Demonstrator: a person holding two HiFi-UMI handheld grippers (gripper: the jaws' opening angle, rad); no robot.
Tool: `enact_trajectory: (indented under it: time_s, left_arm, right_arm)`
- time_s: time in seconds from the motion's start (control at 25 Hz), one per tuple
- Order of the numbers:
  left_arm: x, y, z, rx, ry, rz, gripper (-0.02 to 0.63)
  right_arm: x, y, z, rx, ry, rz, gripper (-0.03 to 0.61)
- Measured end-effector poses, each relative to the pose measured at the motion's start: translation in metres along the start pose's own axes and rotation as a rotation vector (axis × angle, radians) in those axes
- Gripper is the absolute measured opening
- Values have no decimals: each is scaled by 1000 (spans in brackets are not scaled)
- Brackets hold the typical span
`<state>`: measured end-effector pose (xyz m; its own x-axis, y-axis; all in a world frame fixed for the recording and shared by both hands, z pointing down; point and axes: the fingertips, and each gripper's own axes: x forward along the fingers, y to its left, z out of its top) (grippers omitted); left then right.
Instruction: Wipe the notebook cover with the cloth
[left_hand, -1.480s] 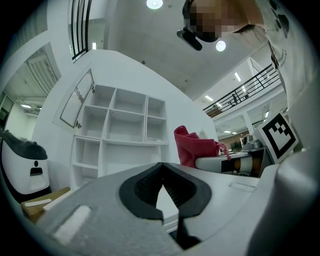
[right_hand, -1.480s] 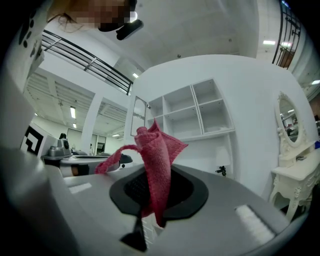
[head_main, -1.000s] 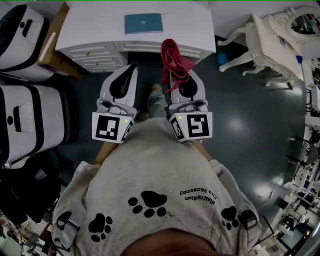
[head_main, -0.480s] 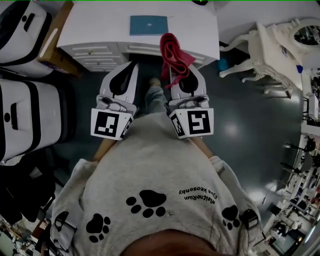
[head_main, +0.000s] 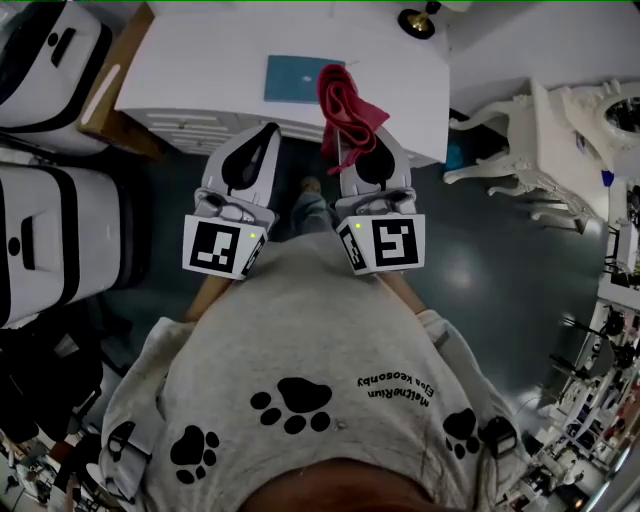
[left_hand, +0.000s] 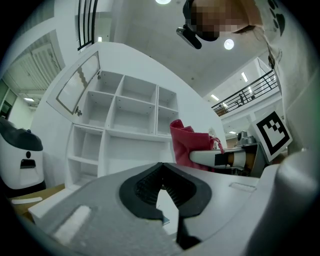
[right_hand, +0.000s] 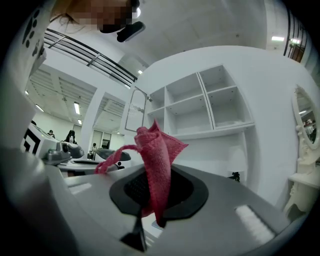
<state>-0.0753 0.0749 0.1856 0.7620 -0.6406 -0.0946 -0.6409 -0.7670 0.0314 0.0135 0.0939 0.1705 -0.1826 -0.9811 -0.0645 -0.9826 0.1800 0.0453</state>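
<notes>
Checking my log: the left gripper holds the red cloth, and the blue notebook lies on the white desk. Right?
No. The right gripper holds the red cloth, as the right gripper view shows; the blue notebook does lie on the white desk.

A white desk with drawers stands on a dark, glossy floor, with bulky white cases to its left, ornate white furniture to its right, and open white shelving rising beneath bright ceiling lights.
</notes>
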Motion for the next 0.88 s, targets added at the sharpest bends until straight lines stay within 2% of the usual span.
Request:
enact_trajectory:
  time_s: [0.48,0.88]
  left_arm:
    - [105,55,-9,11,23,113,0]
    - [157,80,-25,15,65,198,0]
  right_arm:
    - [111,-67,-23,4,51,130,48]
    - [159,-100,-50,37,102,223,48]
